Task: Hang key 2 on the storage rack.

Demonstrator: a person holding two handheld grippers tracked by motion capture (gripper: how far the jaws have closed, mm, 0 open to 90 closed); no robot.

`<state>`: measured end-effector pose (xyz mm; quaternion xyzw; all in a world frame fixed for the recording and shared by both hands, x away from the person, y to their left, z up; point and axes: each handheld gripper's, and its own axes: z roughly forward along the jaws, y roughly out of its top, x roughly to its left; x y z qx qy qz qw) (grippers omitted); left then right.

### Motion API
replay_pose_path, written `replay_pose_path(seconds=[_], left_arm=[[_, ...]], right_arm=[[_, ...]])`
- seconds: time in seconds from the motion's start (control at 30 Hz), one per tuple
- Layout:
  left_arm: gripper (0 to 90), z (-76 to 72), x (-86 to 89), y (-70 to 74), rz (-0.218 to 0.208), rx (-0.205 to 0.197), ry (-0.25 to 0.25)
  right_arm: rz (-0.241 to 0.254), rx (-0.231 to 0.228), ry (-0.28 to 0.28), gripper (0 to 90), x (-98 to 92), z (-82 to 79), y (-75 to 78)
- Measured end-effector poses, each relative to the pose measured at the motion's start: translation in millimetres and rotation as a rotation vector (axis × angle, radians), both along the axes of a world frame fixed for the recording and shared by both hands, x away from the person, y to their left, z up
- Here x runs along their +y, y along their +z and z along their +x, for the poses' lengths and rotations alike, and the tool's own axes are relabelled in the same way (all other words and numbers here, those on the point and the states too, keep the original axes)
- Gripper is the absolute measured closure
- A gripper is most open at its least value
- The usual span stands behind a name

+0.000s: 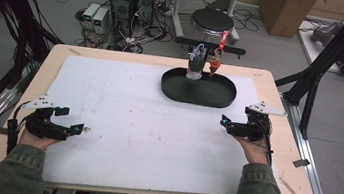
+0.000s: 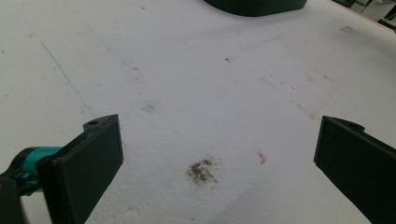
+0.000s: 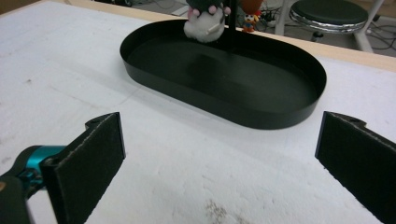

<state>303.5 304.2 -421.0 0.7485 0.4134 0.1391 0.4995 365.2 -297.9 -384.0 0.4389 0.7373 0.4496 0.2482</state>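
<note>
A black oval tray (image 1: 197,101) sits at the back centre of the white sheet (image 1: 145,134). A thin black post rises from it, with a pale plush toy (image 1: 196,61) and a small orange figure (image 1: 215,62) hanging at its top. My left gripper (image 1: 70,120) rests open near the front left, over bare stained sheet (image 2: 205,170), with the tray's edge (image 2: 257,7) far ahead of it. My right gripper (image 1: 226,125) is open at the right, pointing at the tray (image 3: 261,119). The plush toy (image 3: 203,23) and the orange figure (image 3: 250,16) hang beyond. Neither gripper holds anything.
The wooden table's rim (image 1: 283,157) runs around the sheet. Behind the table stand a black stool (image 1: 213,19), computer cases (image 1: 132,1) with cables and a cardboard box (image 1: 285,8). Black frame posts (image 1: 326,62) flank the right side.
</note>
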Motion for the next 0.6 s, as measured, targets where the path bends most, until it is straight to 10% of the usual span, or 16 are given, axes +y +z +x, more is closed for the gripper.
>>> replay_pose_path(seconds=[0.6], left_arm=[[1.7,-1.3,-0.7,-0.4,0.002,-0.004,0.001]], right_arm=[[0.042,-0.077,-0.015,0.5,-24.6,-35.2,-20.8]])
